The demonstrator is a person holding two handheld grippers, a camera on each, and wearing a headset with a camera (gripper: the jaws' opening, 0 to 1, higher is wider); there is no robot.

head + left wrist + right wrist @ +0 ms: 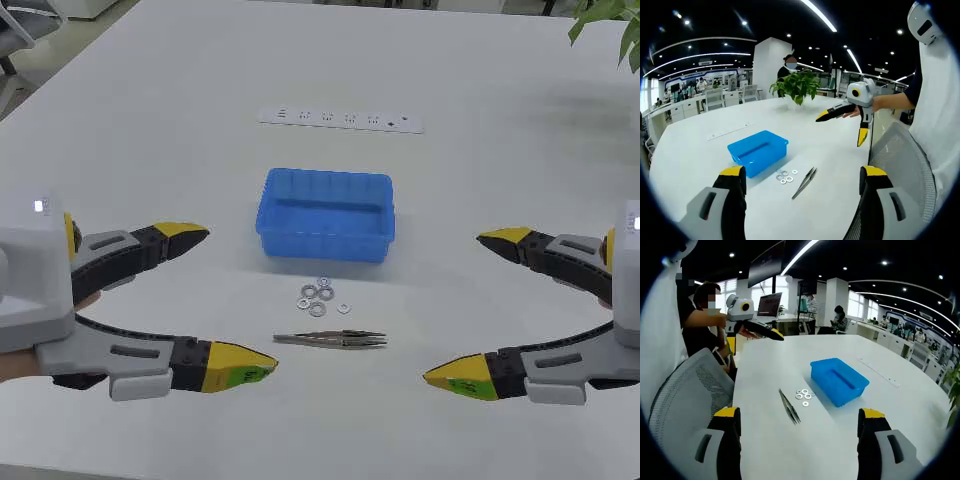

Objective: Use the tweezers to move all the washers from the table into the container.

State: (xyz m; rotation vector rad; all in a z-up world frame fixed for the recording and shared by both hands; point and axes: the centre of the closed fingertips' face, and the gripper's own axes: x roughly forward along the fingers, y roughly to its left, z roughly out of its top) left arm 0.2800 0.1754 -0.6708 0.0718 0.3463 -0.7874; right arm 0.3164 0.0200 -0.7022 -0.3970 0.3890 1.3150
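White desk (150,130) lies under both tools. The left gripper (238,297) and the right gripper (454,307) hang above it with yellow-tipped jaws spread wide, holding nothing and touching nothing, their tips turned toward each other. In the gap between the two grippers, about midway, the tweezers (332,339) lie flat on the desk. Just beyond them is a small cluster of washers (320,296), close to the tweezers but apart from them. Just past the washers stands the blue container (325,243), and the head view looks down into it onto plain blue floor. Farther out from both grippers lies a white power strip (340,119). The left gripper view frames the tweezers, washers and container between its own jaws. It adds the right gripper held in a hand across the desk, jaws wide in the air, with a leafy plant (796,86) behind it and a grey mesh chair (900,165) back beside its right-hand jaw. The right gripper view takes the same three things from the opposite side, with the left gripper wide open beyond them and people at office desks in the background.
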